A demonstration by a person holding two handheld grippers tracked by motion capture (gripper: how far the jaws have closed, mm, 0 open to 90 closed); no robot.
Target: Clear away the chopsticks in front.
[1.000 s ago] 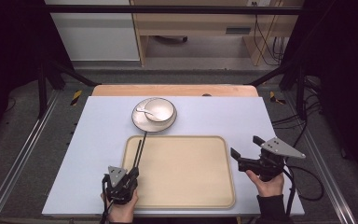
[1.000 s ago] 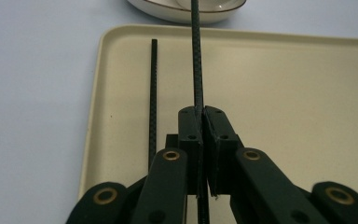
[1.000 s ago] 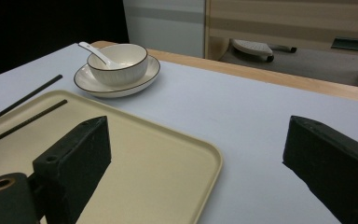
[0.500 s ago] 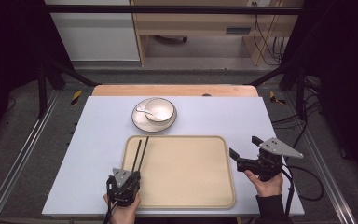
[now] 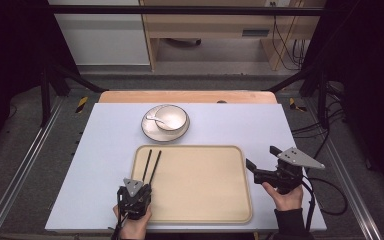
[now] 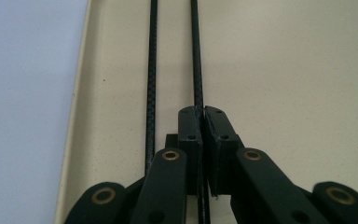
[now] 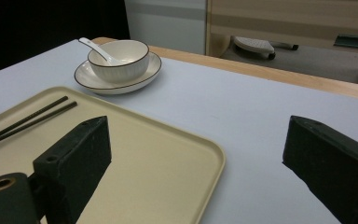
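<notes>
Two black chopsticks [image 5: 150, 165] lie side by side along the left part of a beige tray [image 5: 205, 200]. My left gripper [image 5: 138, 187] is at the tray's near left corner, shut on the near end of the right chopstick [image 6: 196, 56]. The other chopstick [image 6: 151, 84] lies free just left of the jaws. My right gripper [image 5: 260, 156] hovers open past the tray's right edge, pointing left with nothing between its fingers. From the right gripper [image 7: 198, 135] I see the tray [image 7: 168, 154] and the chopsticks [image 7: 37, 114] beyond it.
A white bowl [image 5: 171, 117] with a white spoon [image 5: 153, 118] in it stands on a plate [image 5: 152, 132] behind the tray, on the pale table [image 5: 100, 150]. A wooden strip [image 5: 190, 96] edges the table's far side. Cables trail at the right.
My left gripper has shifted slightly right and toward the person with the chopsticks, whose tips now lie inside the tray's far edge. The right gripper has stayed put.
</notes>
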